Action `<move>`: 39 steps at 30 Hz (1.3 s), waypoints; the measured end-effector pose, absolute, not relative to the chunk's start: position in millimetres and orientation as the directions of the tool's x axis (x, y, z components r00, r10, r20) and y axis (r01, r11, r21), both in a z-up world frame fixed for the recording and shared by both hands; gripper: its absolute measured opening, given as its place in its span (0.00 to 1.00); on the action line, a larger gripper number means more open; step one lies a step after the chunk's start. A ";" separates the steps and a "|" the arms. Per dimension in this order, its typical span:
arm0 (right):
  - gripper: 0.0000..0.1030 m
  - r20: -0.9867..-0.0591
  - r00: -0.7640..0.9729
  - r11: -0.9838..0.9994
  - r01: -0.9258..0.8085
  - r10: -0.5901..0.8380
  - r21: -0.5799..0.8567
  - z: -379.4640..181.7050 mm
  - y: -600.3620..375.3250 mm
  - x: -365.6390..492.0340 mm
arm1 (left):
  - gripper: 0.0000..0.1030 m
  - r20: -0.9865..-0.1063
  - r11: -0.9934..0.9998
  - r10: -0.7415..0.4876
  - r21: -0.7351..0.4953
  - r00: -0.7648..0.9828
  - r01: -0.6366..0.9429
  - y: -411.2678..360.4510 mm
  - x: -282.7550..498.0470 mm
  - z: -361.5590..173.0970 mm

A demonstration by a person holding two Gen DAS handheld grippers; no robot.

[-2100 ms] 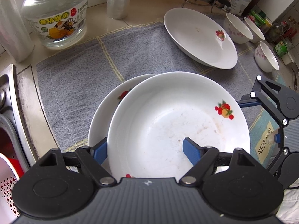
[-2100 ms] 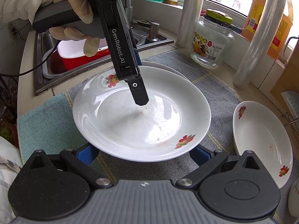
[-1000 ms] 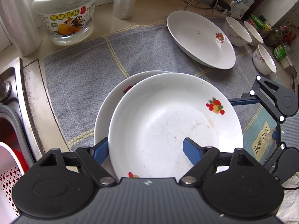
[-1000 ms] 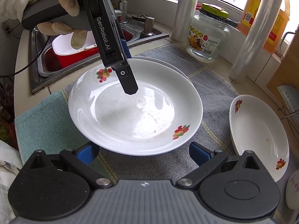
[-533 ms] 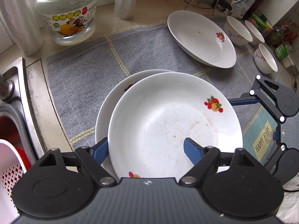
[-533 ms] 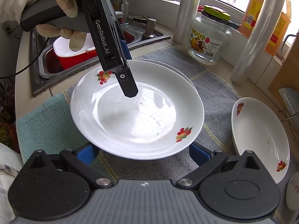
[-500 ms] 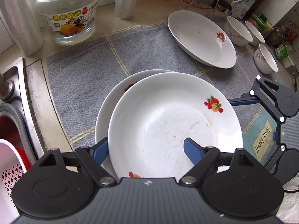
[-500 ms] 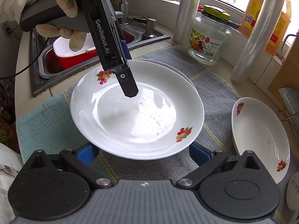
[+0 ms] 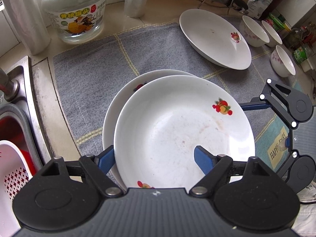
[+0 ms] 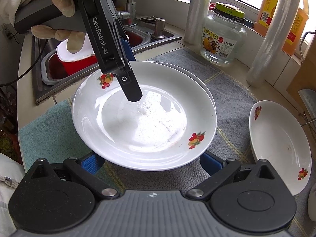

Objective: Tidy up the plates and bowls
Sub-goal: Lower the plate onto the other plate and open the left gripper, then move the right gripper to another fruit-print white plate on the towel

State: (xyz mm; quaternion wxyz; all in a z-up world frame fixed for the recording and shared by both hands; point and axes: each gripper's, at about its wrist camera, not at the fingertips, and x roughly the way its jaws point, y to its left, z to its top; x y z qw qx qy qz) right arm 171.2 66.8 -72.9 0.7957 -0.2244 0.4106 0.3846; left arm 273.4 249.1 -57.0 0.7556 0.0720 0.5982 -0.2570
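Straddling top plate (image 9: 177, 130) rim, L gripper (image 9: 154, 158), lower plate (image 9: 126, 90) mostly hidden, contact unclear

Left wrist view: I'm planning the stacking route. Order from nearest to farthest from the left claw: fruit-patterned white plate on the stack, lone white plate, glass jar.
1. Fruit-patterned white plate, straddled by the left claw.
2. Glass jar, far left.
3. Lone white plate, far right; these two are too close to call.
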 end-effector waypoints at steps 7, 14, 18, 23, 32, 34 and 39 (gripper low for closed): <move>1.00 -0.826 0.362 0.604 -0.796 0.431 -0.033 -74.8 67.0 172.0 | 0.81 -0.943 0.868 -0.295 -0.199 0.151 0.455 250.1 273.3 -56.2; 1.00 -0.829 0.360 0.606 -0.795 0.429 -0.031 -76.3 68.3 173.7 | 0.83 -0.952 0.885 -0.267 -0.180 0.150 0.430 248.1 271.7 -53.5; 1.00 -0.828 0.357 0.608 -0.793 0.433 -0.024 -77.2 67.9 174.2 | 0.84 -0.958 0.893 -0.247 -0.166 0.147 0.418 246.0 271.6 -52.2; 1.00 -0.824 0.352 0.604 -0.797 0.445 -0.014 -77.9 68.7 173.6 | 0.86 -0.969 0.904 -0.199 -0.125 0.144 0.408 242.4 272.0 -54.0; 1.00 -0.799 0.379 0.620 -0.785 0.466 -0.011 -71.7 61.4 170.6 | 0.87 -0.943 0.909 -0.236 -0.128 0.236 0.396 251.9 262.3 -48.8; 1.00 -0.792 0.401 0.636 -0.772 0.460 -0.021 -67.4 56.4 168.6 | 0.87 -0.910 0.906 -0.251 -0.101 0.330 0.412 251.8 249.5 -40.5; 1.00 -0.754 0.503 0.710 -0.700 0.421 -0.070 -58.5 38.3 166.0 | 0.92 -0.817 0.904 -0.307 -0.089 0.489 0.419 244.5 217.2 -24.1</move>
